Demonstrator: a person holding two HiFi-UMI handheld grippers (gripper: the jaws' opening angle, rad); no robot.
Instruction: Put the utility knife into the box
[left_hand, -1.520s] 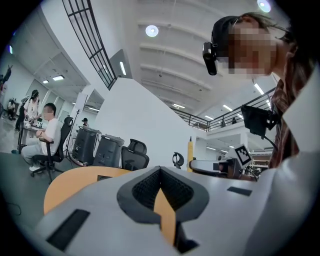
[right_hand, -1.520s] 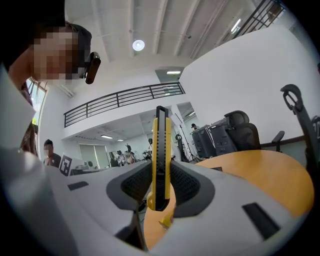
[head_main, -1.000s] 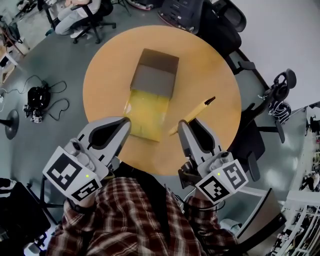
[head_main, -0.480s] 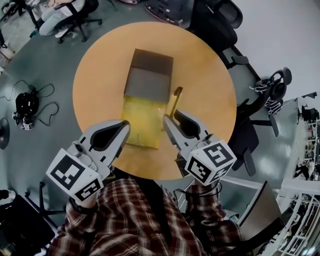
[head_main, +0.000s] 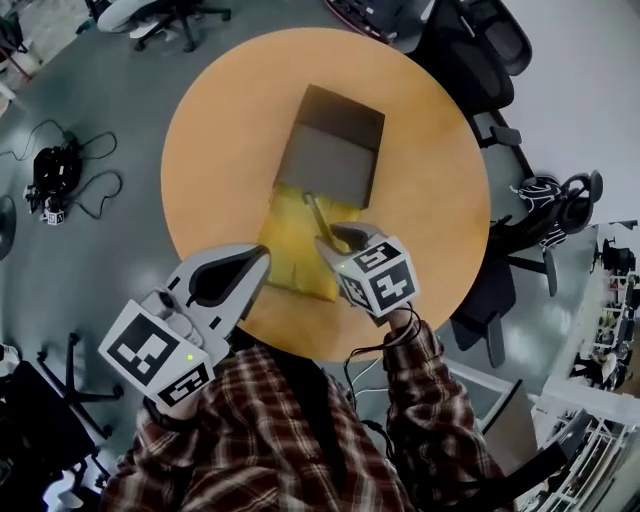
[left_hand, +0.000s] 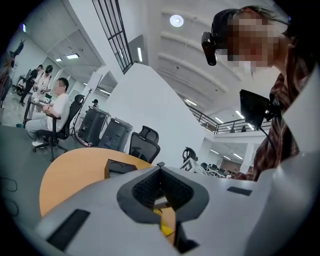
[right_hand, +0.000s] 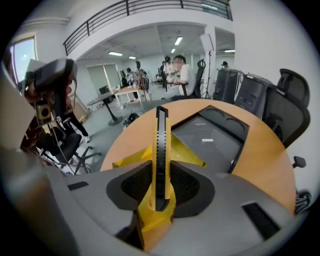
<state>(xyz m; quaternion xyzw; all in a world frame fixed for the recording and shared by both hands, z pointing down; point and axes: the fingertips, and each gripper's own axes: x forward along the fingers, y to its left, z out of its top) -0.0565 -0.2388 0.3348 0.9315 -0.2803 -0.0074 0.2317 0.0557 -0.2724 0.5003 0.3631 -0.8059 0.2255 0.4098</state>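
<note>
Utility knife: yellow body with a black slider strip, gripped at its handle end by your right claw, the rest running out along the jaws toward the box. The head view places the knife above the box's folded-out yellow flap, its tip at the near edge of the grey interior, not yet inside. The right gripper view adds what the head view cannot: both jaws pressed against the knife's sides, the slider strip facing the camera, and the open box lying beyond and to the right. Your left claw hangs over the near edge of the round table, just beside the flap. The left gripper view shows its tips closed on each other, with only a sliver of yellow flap seen through the pad recess. Black office chairs stand past the far side of the table, and cables lie on the floor to the left. Only the left gripper view shows a seated person beyond the table.
</note>
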